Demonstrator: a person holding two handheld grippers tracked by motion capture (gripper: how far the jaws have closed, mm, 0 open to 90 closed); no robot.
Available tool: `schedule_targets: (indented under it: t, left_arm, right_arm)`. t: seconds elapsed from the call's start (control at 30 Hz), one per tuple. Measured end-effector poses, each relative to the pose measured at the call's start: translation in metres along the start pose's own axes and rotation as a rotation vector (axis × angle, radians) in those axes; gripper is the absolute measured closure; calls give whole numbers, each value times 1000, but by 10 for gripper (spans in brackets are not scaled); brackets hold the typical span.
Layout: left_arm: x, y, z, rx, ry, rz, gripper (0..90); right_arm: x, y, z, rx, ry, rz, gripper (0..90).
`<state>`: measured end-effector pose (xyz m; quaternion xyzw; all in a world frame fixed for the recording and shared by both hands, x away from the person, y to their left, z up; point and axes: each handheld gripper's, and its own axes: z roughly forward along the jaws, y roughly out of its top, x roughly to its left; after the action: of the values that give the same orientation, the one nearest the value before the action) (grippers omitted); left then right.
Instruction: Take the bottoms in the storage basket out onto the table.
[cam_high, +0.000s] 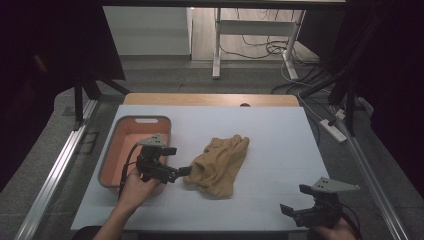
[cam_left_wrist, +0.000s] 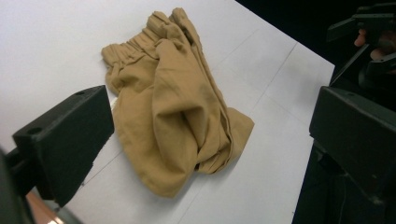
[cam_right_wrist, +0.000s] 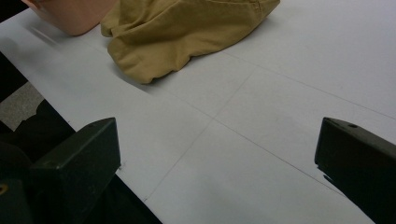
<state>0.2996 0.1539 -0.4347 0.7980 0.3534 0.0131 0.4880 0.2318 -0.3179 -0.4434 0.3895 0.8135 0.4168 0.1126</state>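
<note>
tan crumpled cotton garment (cam_high: 220, 165) mid-mat, long axis running away toward far right. just at its near-left hem: left gripper (cam_high: 181, 171), jaws wide, holding nothing. well off its near-right: right gripper (cam_high: 295, 202), also wide, empty. left of garment, salmon plastic bin (cam_high: 116, 145); bare pale mat (cam_high: 280, 150) right of garment.

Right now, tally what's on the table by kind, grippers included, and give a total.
Tan garment: 1
Orange bin: 1
Hand-held grippers: 2, the left open beside the garment, the right open over bare table
Total: 4
</note>
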Motion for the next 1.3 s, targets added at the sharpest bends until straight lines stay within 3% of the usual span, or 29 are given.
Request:
schedule_targets:
  t: [0.57, 1.3]
  left_arm:
    - [5, -18, -15, 5, 7, -27, 11]
    - [7, -42, -37, -16, 48, -71, 5]
  right_arm:
    - [0, 0, 0, 2, -2, -3, 7]
    - [1, 0, 0, 3, -3, -5, 7]
